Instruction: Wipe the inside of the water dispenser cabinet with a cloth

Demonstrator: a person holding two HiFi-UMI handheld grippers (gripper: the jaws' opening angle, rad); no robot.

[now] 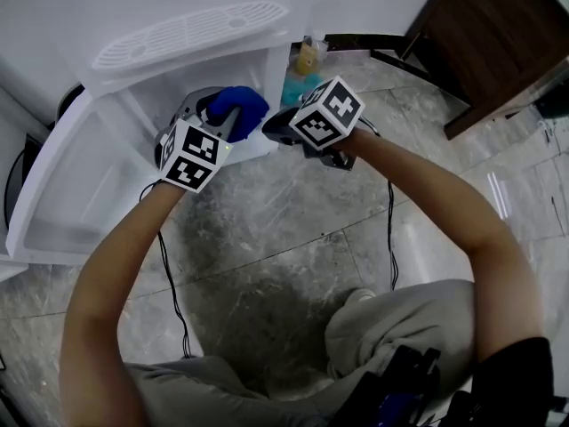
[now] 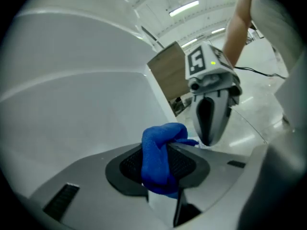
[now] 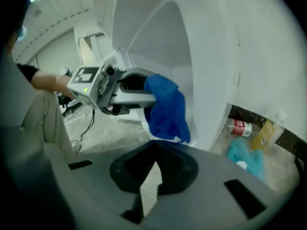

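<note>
The left gripper (image 2: 160,169) has its jaws pinched on a bunched blue cloth (image 2: 163,138), with the open white water dispenser cabinet (image 1: 133,105) just ahead of it. The right gripper (image 3: 154,162), jaws closed on nothing, hangs just beside it. Wiping well likely means pressing the cloth flat against the inner walls while keeping that pinch firm.

The left gripper (image 1: 213,118) and the right gripper (image 1: 277,128) have rounded grey shells and black ridged pads. Each carries a white cube (image 1: 189,156) printed with black square markers, and a thin black cable (image 1: 389,229) runs from each. The person wears light grey trousers (image 1: 400,318) and a black short sleeve (image 1: 520,381)
</note>
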